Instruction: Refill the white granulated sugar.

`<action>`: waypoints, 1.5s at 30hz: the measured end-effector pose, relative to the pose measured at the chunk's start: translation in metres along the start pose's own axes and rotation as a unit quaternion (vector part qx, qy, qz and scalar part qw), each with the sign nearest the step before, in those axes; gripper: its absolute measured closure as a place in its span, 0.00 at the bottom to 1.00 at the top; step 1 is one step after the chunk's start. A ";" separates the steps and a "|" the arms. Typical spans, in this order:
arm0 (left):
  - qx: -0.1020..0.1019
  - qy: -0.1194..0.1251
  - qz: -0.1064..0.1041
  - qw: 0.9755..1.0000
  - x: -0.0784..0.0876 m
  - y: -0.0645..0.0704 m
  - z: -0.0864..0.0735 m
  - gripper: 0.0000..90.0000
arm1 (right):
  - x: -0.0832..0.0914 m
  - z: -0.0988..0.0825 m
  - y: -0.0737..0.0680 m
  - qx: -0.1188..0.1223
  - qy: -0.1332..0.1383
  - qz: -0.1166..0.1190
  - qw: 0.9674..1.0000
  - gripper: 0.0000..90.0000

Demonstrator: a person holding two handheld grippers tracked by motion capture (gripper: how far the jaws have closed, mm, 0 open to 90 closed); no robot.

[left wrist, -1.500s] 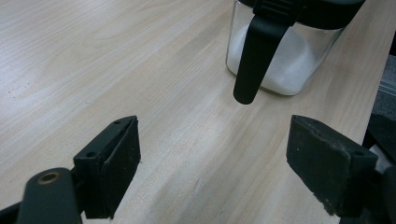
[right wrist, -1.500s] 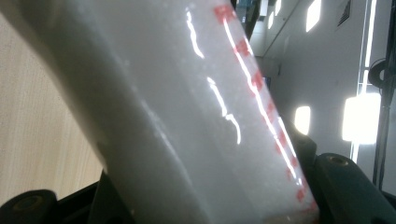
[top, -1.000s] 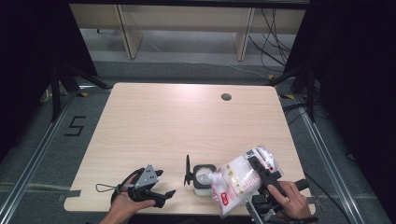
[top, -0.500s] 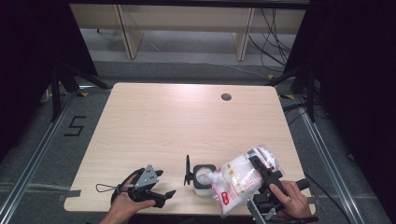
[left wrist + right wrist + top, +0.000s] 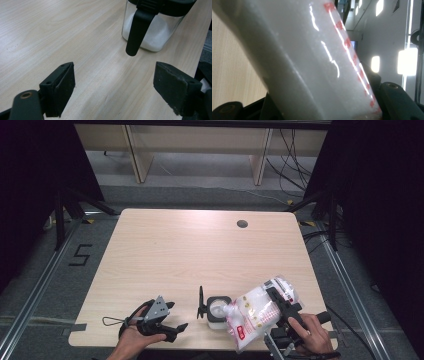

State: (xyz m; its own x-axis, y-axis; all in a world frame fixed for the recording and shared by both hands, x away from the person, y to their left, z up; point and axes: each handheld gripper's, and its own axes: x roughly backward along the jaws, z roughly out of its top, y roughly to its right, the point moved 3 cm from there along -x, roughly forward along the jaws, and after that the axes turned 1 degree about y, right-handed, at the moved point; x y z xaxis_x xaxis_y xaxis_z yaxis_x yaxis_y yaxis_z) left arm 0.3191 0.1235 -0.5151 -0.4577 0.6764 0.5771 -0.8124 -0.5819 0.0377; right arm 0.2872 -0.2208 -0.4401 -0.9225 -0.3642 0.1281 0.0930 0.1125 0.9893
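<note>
r gripper [image 5: 278,306] clamping tilted bag [image 5: 255,315] over jar [image 5: 218,308], l gripper [image 5: 172,317] open

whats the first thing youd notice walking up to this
The clear bag of white powder with red print, clamped in the right gripper and tipped over the open glass jar near the table's front edge. Beside it, the left gripper rests on the tabletop, jaws open.

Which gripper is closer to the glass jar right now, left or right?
Right. The right gripper tips a bag over the glass jar; the left gripper, jaws open, rests on the table farther off.
</note>
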 end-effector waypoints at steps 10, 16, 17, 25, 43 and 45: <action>0.008 0.007 0.000 1.000 -0.001 0.001 0.000 0.19 | 0.000 0.001 0.000 0.008 -0.001 0.002 1.000 0.54; 0.006 0.007 0.002 1.000 -0.001 0.001 0.001 0.19 | 0.000 0.001 0.000 0.004 0.003 0.000 1.000 0.54; -0.004 0.003 0.007 1.000 0.000 -0.001 0.000 0.19 | 0.000 0.001 0.000 0.003 0.004 0.000 1.000 0.54; 0.002 0.011 0.008 1.000 -0.001 0.000 0.001 0.19 | 0.001 0.000 -0.001 -0.009 -0.001 0.006 1.000 0.54; 0.003 0.013 0.006 1.000 -0.001 0.000 0.001 0.19 | 0.000 0.001 0.000 0.007 0.005 0.000 1.000 0.55; -0.010 -0.002 0.004 1.000 0.001 -0.001 0.000 0.19 | -0.001 0.001 0.000 0.008 0.004 0.000 1.000 0.55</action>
State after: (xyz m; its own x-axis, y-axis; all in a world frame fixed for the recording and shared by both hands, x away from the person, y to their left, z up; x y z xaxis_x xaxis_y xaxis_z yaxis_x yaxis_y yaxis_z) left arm 0.3195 0.1246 -0.5140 -0.4636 0.6694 0.5805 -0.8157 -0.5783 0.0155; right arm 0.2874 -0.2195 -0.4398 -0.9199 -0.3708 0.1279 0.0859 0.1277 0.9881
